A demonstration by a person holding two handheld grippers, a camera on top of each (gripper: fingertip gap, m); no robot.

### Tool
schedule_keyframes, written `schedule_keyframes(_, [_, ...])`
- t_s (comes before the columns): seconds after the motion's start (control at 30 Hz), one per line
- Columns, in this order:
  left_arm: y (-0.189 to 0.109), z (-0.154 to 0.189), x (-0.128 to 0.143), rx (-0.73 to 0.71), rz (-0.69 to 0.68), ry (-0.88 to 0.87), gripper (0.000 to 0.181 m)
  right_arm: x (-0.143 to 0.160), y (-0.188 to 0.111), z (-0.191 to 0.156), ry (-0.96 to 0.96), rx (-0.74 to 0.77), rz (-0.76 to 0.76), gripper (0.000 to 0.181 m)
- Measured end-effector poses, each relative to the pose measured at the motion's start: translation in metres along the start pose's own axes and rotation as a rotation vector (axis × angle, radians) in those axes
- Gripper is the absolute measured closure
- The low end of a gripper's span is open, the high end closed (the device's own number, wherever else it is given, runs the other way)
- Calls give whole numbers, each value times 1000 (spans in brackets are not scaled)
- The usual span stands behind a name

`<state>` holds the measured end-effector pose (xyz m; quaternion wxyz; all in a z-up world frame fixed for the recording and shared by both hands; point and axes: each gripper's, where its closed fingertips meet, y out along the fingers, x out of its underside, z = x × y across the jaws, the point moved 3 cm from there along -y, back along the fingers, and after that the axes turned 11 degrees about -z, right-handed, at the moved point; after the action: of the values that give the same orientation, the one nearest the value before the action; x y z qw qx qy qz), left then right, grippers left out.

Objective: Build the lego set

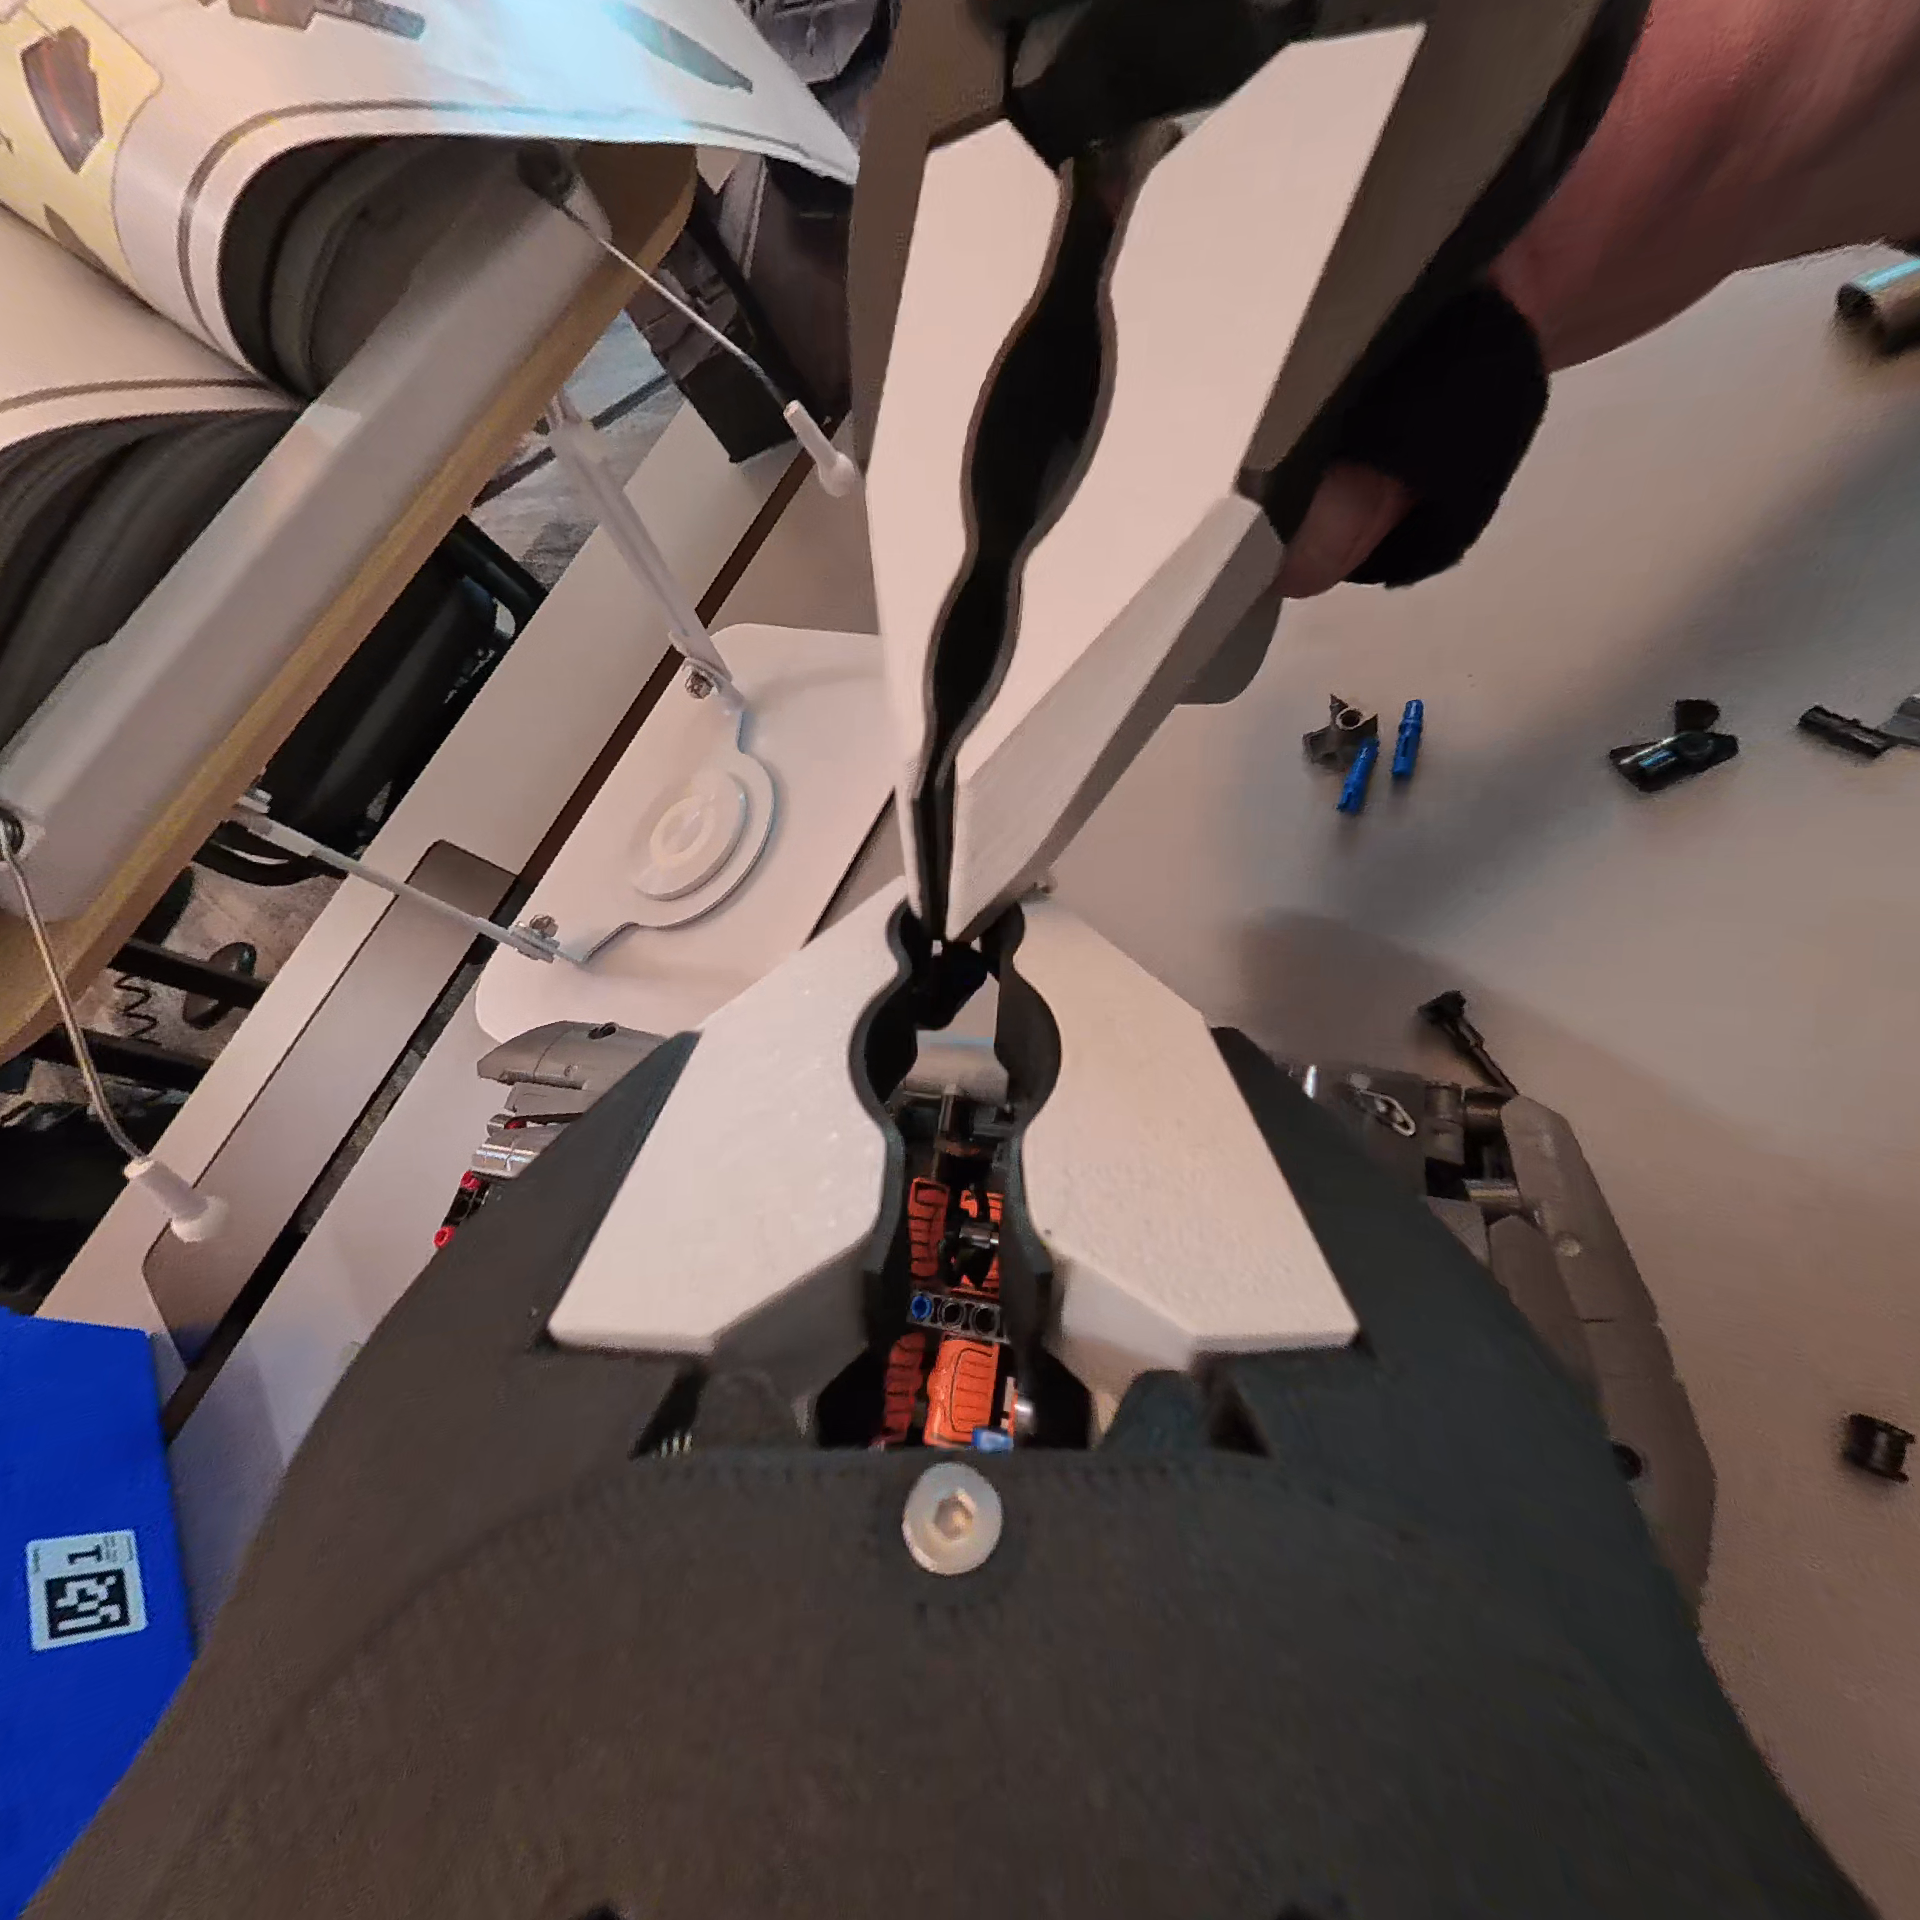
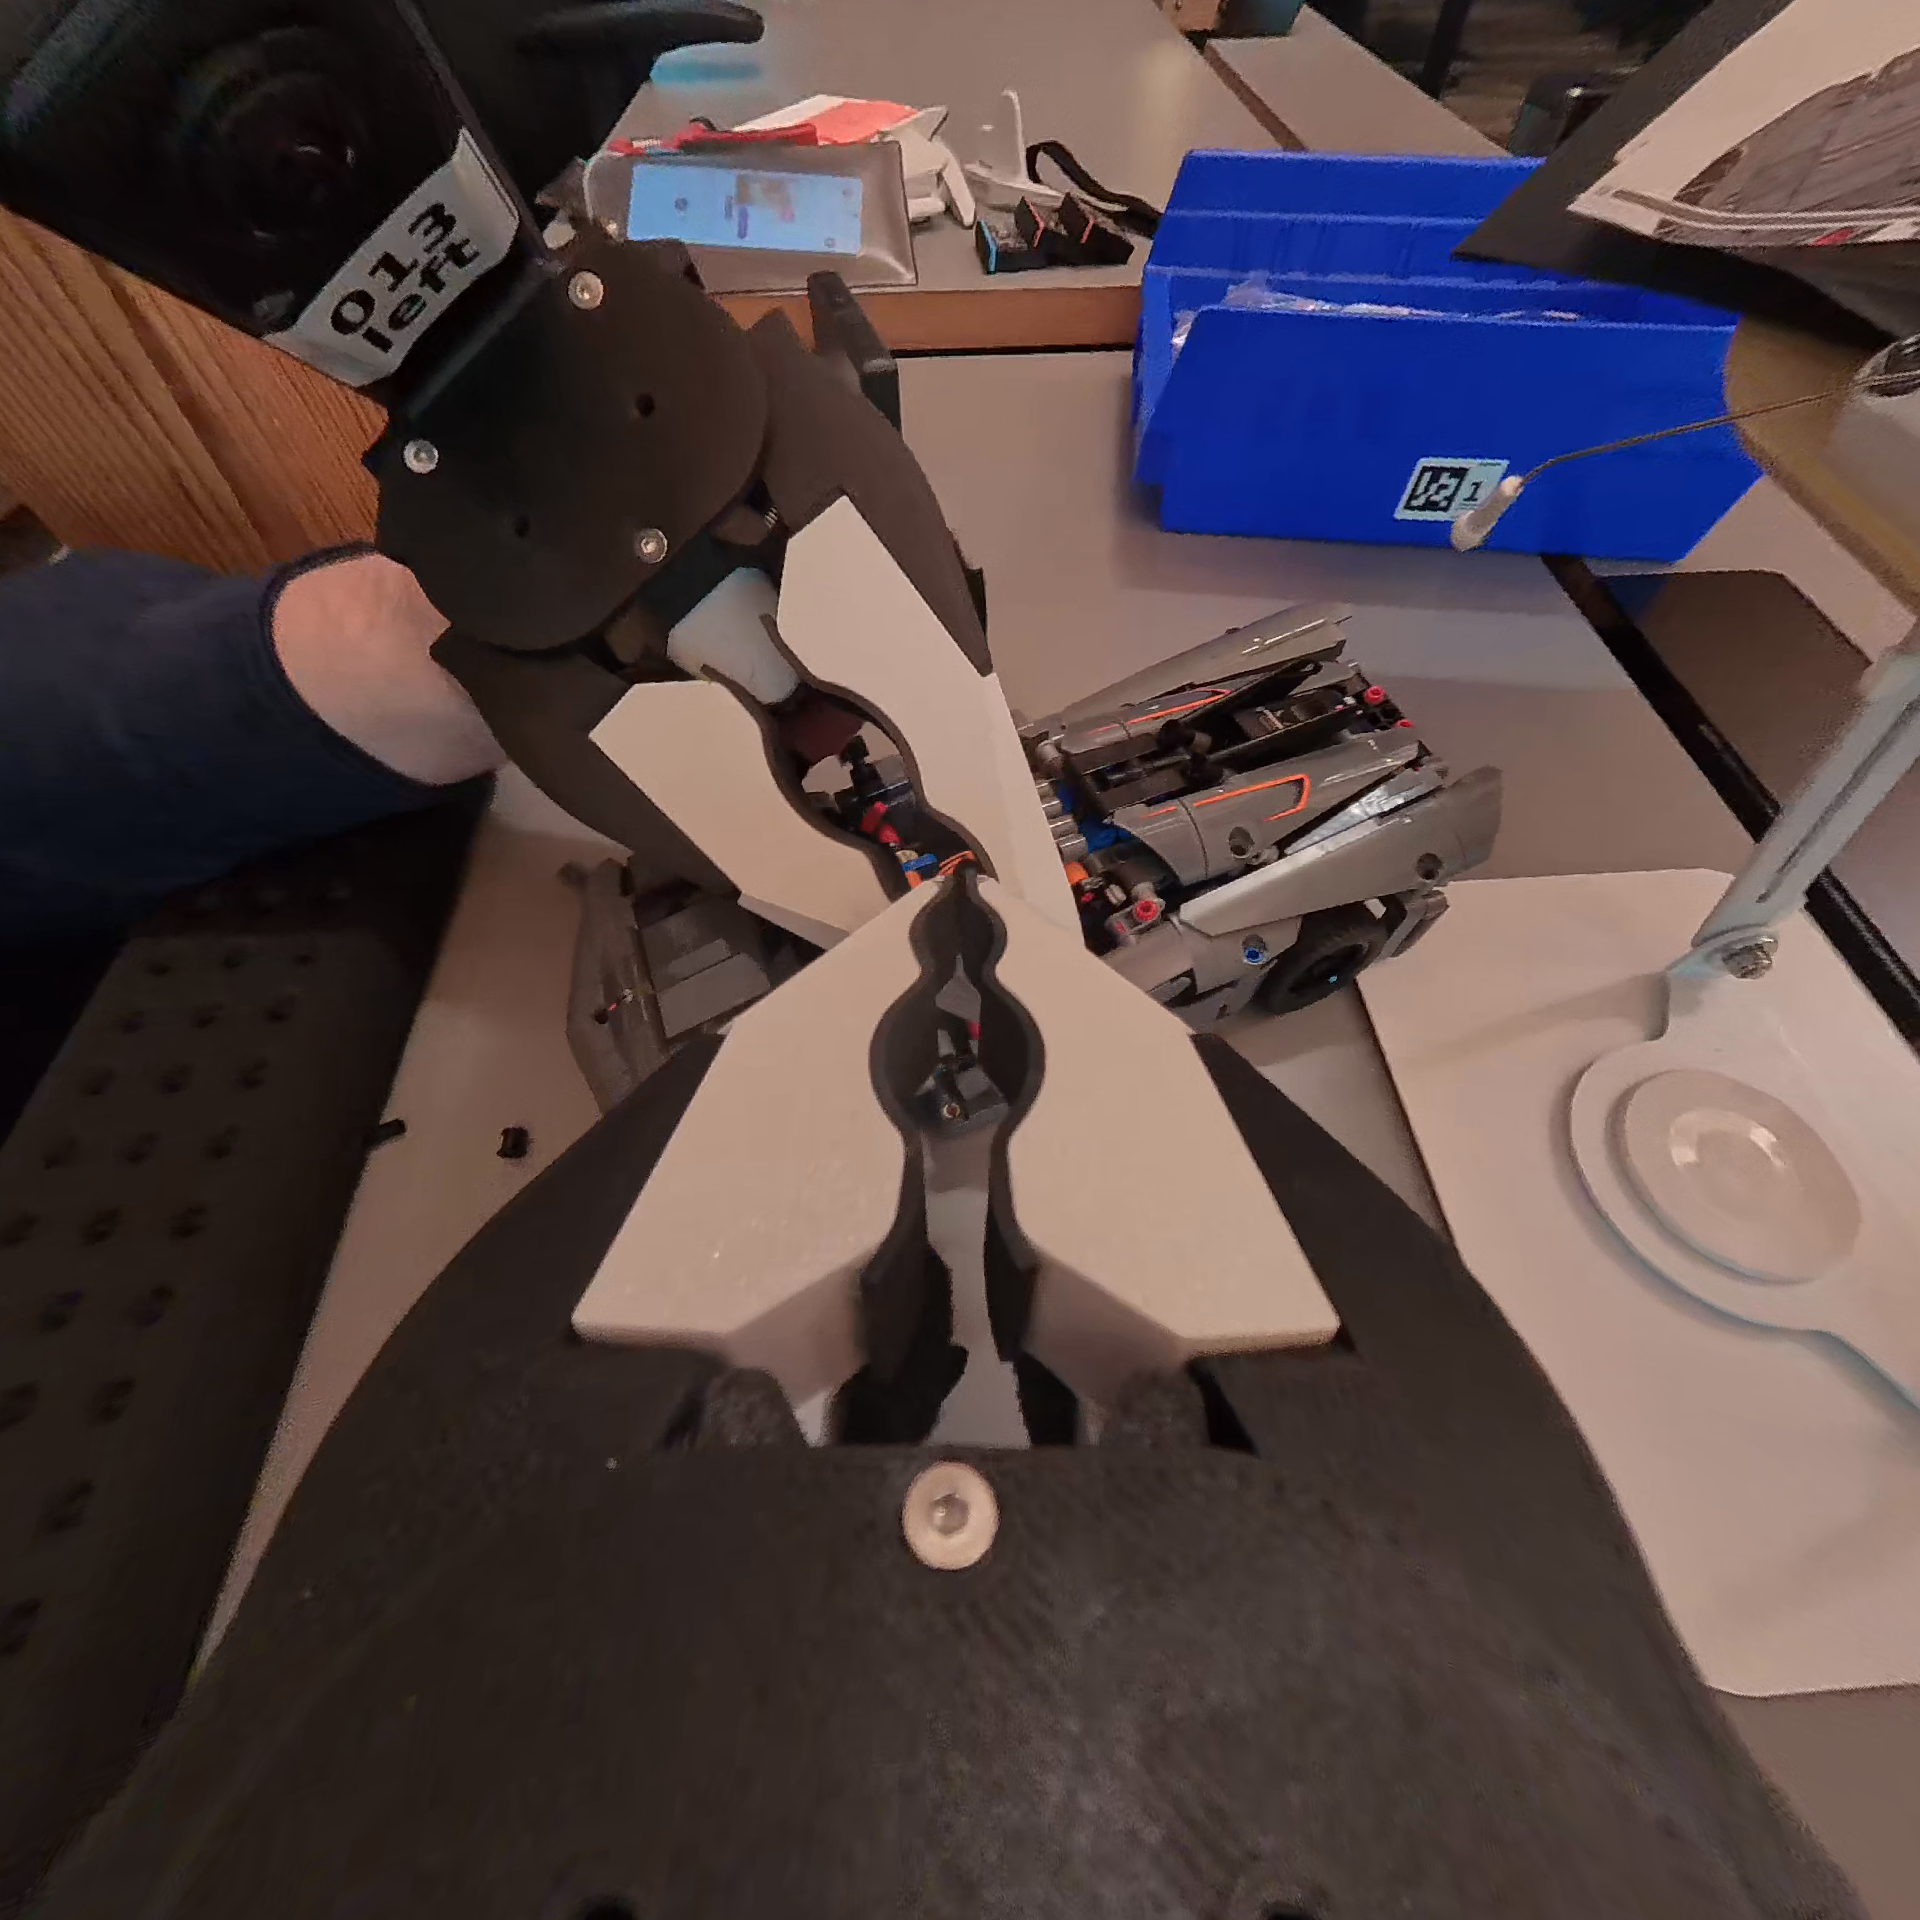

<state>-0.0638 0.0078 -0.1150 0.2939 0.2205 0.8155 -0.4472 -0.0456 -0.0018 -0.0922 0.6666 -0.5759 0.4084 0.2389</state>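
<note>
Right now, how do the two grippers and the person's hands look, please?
Both grippers, the left gripper and the right gripper, have white wedge-shaped fingers with wavy black inner pads on black textured bodies with silver screws. The left one carries a white label. One hand wears a black fingerless glove; the other arm has a dark blue sleeve.

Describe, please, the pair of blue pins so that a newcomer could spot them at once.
Start in the left wrist view on the white table, right of the gripper held in a gloved hand. Among the loose dark pieces lie two blue pins, side by side. They alone are bright blue.
</note>
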Motion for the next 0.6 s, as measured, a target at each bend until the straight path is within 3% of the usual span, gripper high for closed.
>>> schedule_keyframes(0.27, [3, -8, 2, -122, -53, 50, 176, 0, 0, 6, -34, 102, -17, 181])
schedule_keyframes(0.37, [3, -10, 2, -154, -62, 65, 175, -1, -3, 11, -27, 132, -17, 171])
schedule_keyframes(0.6, [6, -17, 5, -265, -132, 118, 175, 3, -2, 16, 56, 118, -37, 169])
